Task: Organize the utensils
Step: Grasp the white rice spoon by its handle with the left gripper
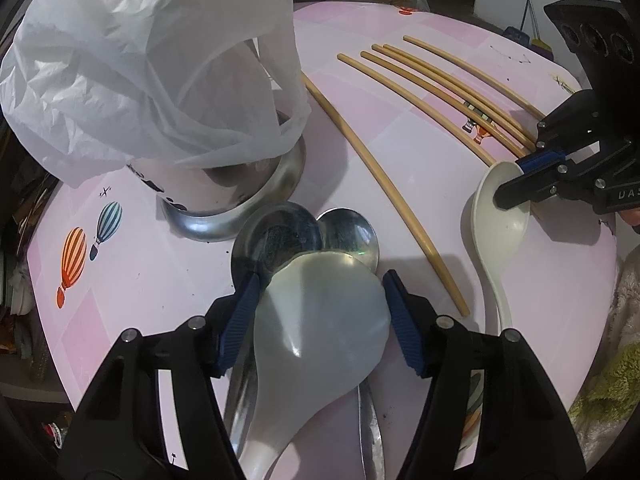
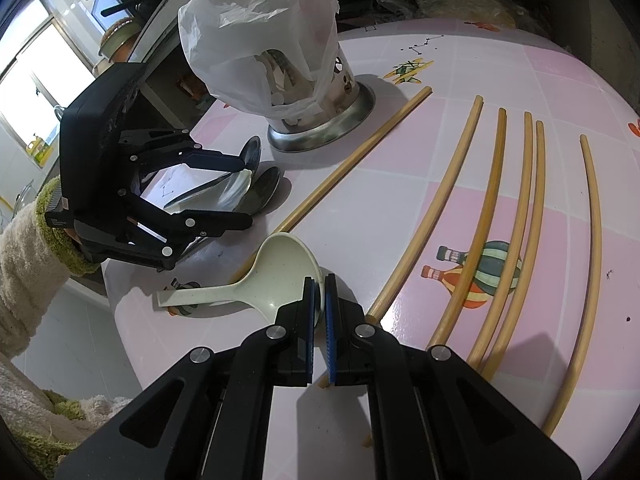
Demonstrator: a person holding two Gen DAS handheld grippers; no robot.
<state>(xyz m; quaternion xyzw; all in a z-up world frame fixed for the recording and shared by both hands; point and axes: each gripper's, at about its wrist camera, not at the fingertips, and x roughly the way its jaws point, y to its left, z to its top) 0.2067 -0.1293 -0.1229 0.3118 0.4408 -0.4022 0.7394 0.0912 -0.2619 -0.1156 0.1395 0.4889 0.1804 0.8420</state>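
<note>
Left gripper (image 1: 320, 300) straddles a pale spoon (image 1: 320, 340) atop two metal spoons (image 1: 312, 236), pads barely touching its wide, slippery bowl. Right gripper (image 2: 319, 304) pinches the near-right ladle's (image 2: 276, 276) thin rim; stiff, light, probably brittle.

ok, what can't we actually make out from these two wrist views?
- Contents of the steel utensil holder: the crumpled white plastic bag veils them in both views; only pale shapes show.
- Handles of the two metal spoons: left view, covered by the white ceramic spoon between the left gripper pads.
- Rim of the cream plastic spoon: right view, hidden where the right gripper pinches it.
- Near table edge: cut off by gripper bodies.
</note>
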